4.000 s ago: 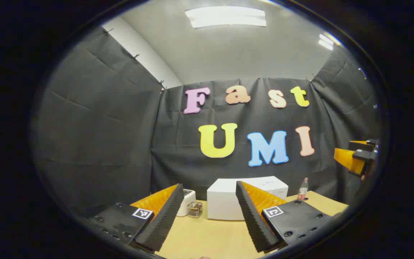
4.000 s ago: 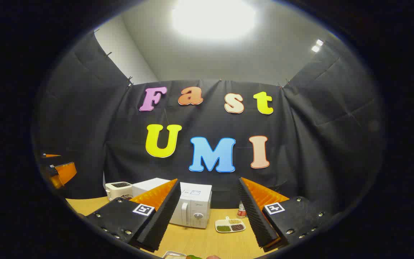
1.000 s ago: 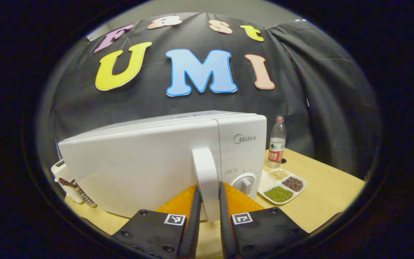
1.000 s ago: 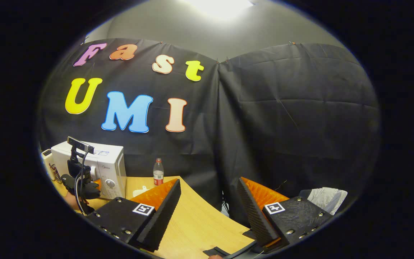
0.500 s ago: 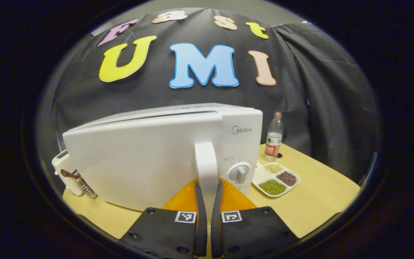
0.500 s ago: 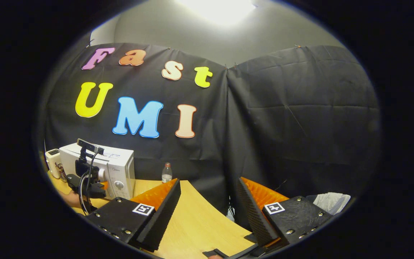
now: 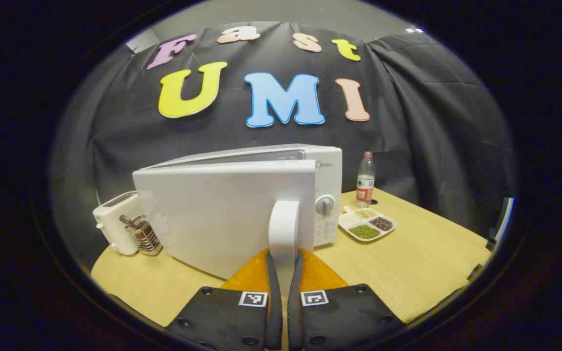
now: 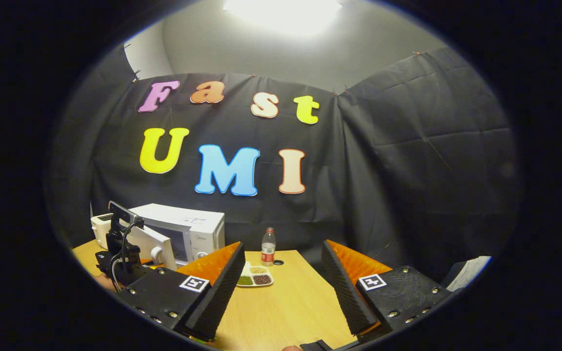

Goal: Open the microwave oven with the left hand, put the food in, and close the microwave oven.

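Gripping the white door handle (image 7: 284, 229), the left gripper (image 7: 281, 282) had both fingers clamped on it, with the microwave (image 7: 242, 204) door swung partly open on the wooden table (image 7: 422, 263). Its front read "Midea" by the dial (image 7: 325, 204). A divided dish of beans (image 7: 367, 224) and a red-labelled bottle (image 7: 365, 178) sat just right of it; that label was too small to read. The right gripper (image 8: 281, 287) hung over the table, jaws wide apart, holding nothing.

The white microwave oven (image 7: 242, 204) is standing on the wooden table (image 7: 408, 263), its door (image 7: 222, 214) apparently hanging partly open, handle (image 7: 283, 234) upright.
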The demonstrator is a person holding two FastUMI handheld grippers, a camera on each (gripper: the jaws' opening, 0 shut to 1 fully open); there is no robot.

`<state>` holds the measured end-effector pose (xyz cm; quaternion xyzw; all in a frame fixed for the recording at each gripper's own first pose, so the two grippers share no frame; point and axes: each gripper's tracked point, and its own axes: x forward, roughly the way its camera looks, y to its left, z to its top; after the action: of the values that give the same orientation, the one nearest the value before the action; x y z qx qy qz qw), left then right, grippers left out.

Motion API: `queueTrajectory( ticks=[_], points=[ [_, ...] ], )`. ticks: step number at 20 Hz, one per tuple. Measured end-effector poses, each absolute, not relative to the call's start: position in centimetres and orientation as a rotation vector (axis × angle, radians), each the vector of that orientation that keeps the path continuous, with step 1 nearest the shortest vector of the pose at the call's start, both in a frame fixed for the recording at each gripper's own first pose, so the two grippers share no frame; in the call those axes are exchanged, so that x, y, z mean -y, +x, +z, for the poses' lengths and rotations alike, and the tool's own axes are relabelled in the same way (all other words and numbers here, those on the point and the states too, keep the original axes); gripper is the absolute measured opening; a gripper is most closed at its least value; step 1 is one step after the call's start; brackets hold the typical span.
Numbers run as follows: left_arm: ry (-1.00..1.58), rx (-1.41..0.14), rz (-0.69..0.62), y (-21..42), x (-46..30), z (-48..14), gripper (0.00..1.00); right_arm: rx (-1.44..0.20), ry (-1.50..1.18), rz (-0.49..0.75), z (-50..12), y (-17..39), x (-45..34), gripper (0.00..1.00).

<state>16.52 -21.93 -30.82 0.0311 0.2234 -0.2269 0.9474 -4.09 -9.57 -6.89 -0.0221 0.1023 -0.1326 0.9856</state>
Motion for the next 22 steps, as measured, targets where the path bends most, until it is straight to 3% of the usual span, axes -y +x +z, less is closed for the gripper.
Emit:
queueTrajectory(
  ticks=[11, 18, 19, 20, 22],
  points=[
    [0.080, -0.487, -0.272, 10.2, 8.6, -29.8, 0.11, -0.198, 0.001, 0.000, -6.5, -4.4, 2.4, 0.96],
    [0.067, -0.492, -0.255, 9.2, 0.1, -29.9, 0.10, -0.209, 0.013, 0.072, -6.3, -2.4, -5.7, 0.96],
    [0.070, -0.495, -0.255, 9.2, -1.1, -30.1, 0.15, -0.217, 0.019, 0.076, -6.5, -2.3, -6.8, 0.95],
    [0.067, -0.501, -0.259, 9.3, -2.1, -30.2, 0.10, -0.211, 0.029, 0.081, -6.3, -2.1, -7.9, 0.96],
    [0.062, -0.504, -0.275, 9.4, -3.7, -30.2, 0.10, -0.209, 0.033, 0.077, -6.0, -1.4, -9.8, 0.95]
  ],
)
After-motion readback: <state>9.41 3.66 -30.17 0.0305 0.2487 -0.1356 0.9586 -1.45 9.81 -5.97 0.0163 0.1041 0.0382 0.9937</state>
